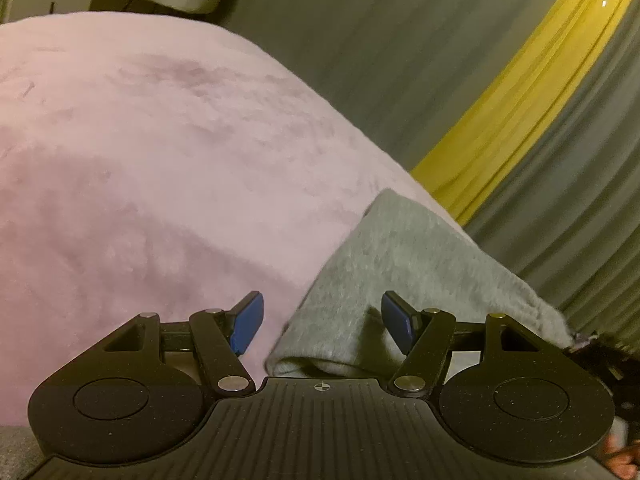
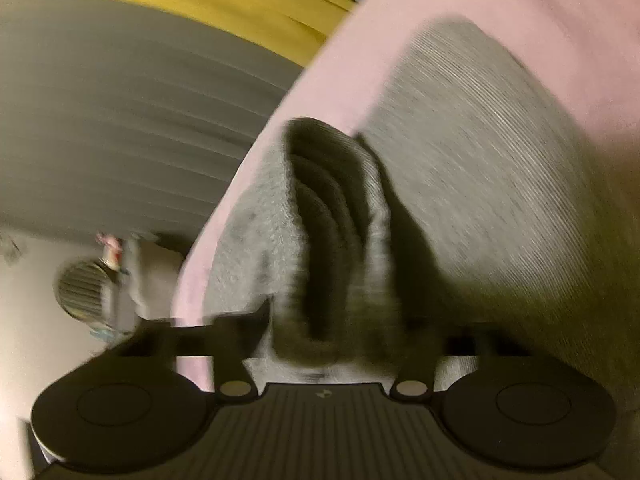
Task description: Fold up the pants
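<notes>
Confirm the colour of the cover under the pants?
Pale pink cover, plain; clearest in the left wrist view.

Pants (image 1: 404,264) on blanket (image 1: 140,168), curtain (image 1: 400,60) behind.

Dim, warm indoor light w/ yellowish cast, left wrist view fairly sharp, slight softness noted, right wrist view heavily motion-blurred, grey pants (image 2: 460,168) smeared into streaks, deep shadow seen in folds, fisheye bending and dark vignetting at corners.
</notes>
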Demonstrator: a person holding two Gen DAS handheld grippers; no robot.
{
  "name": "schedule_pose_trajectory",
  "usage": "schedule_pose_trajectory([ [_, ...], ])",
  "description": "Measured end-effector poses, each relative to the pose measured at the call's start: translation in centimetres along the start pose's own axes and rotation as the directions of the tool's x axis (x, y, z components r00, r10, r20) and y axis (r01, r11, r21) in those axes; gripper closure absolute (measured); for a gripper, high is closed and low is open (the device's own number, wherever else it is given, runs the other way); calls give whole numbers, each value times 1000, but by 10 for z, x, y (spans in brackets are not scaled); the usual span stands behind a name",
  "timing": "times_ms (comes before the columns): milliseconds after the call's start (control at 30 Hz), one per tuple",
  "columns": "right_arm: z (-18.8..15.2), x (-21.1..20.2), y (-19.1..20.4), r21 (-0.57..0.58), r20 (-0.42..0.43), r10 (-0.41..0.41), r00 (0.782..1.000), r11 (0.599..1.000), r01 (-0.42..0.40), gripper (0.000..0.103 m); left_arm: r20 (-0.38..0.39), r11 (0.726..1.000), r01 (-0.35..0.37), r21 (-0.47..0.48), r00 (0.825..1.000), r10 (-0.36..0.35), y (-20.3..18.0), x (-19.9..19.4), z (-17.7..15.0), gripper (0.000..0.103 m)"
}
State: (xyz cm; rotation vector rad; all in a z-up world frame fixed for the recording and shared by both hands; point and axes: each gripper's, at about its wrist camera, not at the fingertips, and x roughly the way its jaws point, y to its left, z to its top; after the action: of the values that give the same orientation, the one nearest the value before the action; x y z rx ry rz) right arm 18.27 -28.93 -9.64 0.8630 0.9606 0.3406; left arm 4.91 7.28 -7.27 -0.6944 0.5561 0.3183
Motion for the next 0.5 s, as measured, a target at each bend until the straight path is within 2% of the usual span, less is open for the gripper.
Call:
schedule_pose_trajectory([
  [67,-6,-15,30,-90,32,29,999,996,-26,62,12,1000,-7,-8,1000,7,1,-3,1,32],
  [167,-12,-51,67,-141,89,171,981,977,-157,63,35,999,-9,-33,999,10,3,-8,1,32],
  [233,-15,-76,73,-143,137,262,955,960,-242,63,35,999,-7,-42,999,9,4,-9,1,32],
  [300,-19,-92,68,-152,177,269,947,958,-244,63,32,999,-9,-38,999,10,3,-10,1,32],
  [333,-20,-97,62,-159,190,241,952,964,-213,63,32,999,-11,-32,999,12,2,-10,1,32],
  [433,-26,-98,27,-127,203,71,977,991,-46,63,32,1000,-12,-13,999,13,-1,-9,0,32],
  [500,-28,-87,-2,-102,185,-94,978,988,115,61,24,1000,-17,-1,1000,17,-3,-7,-1,32],
])
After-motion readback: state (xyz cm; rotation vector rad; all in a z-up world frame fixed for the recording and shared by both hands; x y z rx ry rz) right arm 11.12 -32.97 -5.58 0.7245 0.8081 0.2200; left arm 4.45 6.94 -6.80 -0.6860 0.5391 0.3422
